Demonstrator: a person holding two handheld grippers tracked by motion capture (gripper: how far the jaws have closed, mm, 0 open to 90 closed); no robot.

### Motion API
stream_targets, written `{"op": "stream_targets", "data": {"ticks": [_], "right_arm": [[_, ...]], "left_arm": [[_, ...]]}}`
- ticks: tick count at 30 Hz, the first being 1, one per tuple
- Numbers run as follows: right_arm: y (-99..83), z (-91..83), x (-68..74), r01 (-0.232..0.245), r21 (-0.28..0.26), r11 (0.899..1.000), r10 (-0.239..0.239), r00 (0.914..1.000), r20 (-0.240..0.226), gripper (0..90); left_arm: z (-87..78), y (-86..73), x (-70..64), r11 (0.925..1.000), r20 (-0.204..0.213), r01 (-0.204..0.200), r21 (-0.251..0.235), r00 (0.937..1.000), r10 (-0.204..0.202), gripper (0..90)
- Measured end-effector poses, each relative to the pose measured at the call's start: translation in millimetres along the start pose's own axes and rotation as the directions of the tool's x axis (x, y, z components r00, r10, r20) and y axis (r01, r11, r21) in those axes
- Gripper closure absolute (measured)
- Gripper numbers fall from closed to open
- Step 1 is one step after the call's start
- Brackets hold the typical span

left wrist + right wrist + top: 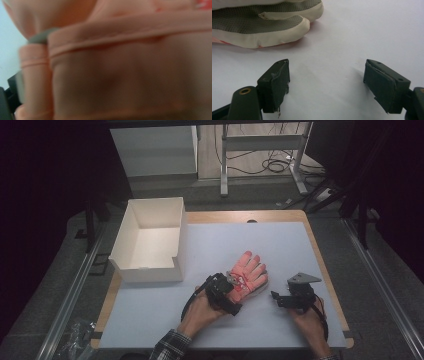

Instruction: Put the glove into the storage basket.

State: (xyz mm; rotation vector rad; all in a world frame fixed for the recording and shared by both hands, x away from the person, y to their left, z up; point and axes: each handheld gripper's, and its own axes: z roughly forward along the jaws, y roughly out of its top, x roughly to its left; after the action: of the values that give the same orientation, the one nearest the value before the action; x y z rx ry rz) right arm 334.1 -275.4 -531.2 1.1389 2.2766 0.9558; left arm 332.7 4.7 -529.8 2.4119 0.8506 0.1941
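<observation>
Pink glove (248,274) lies flat on the white table mat (210,320), fingers pointing away from the person, right of centre and well apart from the white box (150,240) at the mat's left rear. Left gripper (231,289) sits at the glove's cuff end; in the left gripper view the pink fabric (125,75) presses right against the camera, blurred, so it looks clamped on the cuff, though the jaws themselves are hidden and I cannot tell for certain. Right gripper (278,299) rests on the mat just beside the glove, jaws wide apart and empty; its view shows grey-dotted palm fabric (262,22) ahead. Judgement: grasp begun, glove not lifted; if the box is the destination, the carry and drop remain. Box is empty.
</observation>
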Motion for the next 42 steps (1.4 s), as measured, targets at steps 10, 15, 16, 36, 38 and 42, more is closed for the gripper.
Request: {"op": "stream_targets", "data": {"ticks": [10,15,16,36,38,42], "right_arm": [[-0.1,0.0,0.1,0.001,0.0,1.0,-0.001,1.0,0.002,21.1],[-0.1,0.1,0.2,0.001,0.0,1.0,-0.001,1.0,0.002,21.0],[-0.1,0.1,0.2,0.001,0.0,1.0,-0.001,1.0,0.003,21.0],[0.0,0.1,0.2,-0.003,0.0,1.0,0.003,1.0,0.003,21.0],[0.0,0.1,0.0,0.0,0.001,1.0,0.0,1.0,0.002,21.0],[0.0,0.1,0.0,0.0,0.001,1.0,0.0,1.0,0.002,21.0]], "left_arm": [[-7.9,-0.1,-5.4,0.9999,-0.016,0.006,0.014,0.9999,-0.005,20.5],[-11.6,2.2,-7.1,0.9994,-0.014,-0.01,0.033,0.9998,0.011,32.9],[-12.2,2.1,-6.8,0.9995,-0.011,-0.008,0.03,0.9999,0.008,34.2],[-46.3,19.5,10.7,0.9993,-0.005,0.018,-0.032,0.9998,-0.018,42.2],[-50.0,22.5,13.9,0.999,-0.012,0.026,-0.037,0.9996,-0.026,42.2],[-55.8,29.1,21.3,0.9982,-0.02,0.043,-0.041,0.9988,-0.044,41.9]]}}
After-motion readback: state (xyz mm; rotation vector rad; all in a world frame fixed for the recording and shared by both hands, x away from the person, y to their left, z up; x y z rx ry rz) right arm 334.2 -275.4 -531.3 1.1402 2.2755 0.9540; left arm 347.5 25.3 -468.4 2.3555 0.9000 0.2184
